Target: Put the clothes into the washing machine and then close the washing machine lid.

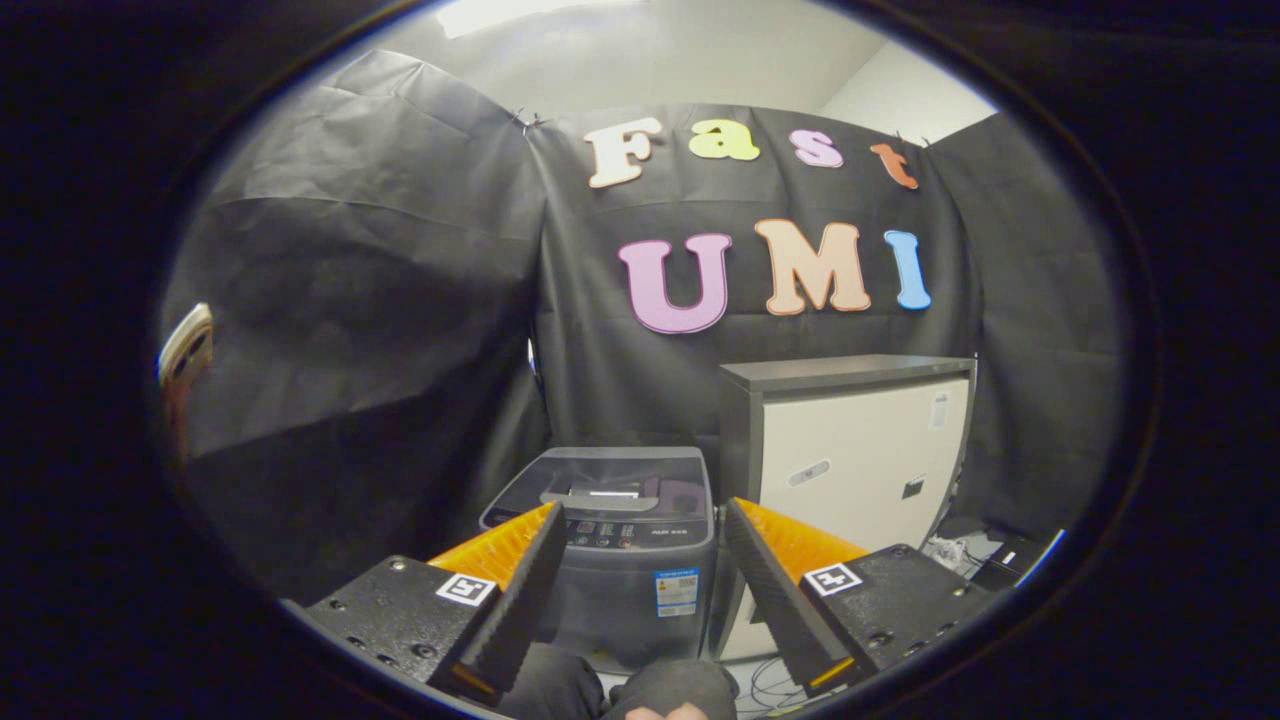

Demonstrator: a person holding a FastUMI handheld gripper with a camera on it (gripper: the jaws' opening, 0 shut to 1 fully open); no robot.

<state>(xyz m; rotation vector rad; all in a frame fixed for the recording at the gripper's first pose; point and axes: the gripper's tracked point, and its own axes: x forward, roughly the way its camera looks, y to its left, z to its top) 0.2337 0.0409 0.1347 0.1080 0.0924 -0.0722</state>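
- Dark clothes (620,690) lie bunched low between the tool's fingers, nearest the camera, touching neither finger.
- Tool (640,520) is spread wide and grips nothing; each side carries a square black-and-white marker.
- Washing machine (610,560) stands just ahead of the fingers, lid down; its front sticker and panel writing are too small to read.
- Pale cabinet (850,460) stands just beside the machine; its small labels are unreadable.

The washing machine (610,545) is dark grey with a smoky, see-through lid (612,486) and a blue-and-white sticker (676,592) on its front. Just right of it, the cabinet (850,440) has a cream door and a grey top. Behind the washing machine hangs plain black cloth (370,330).
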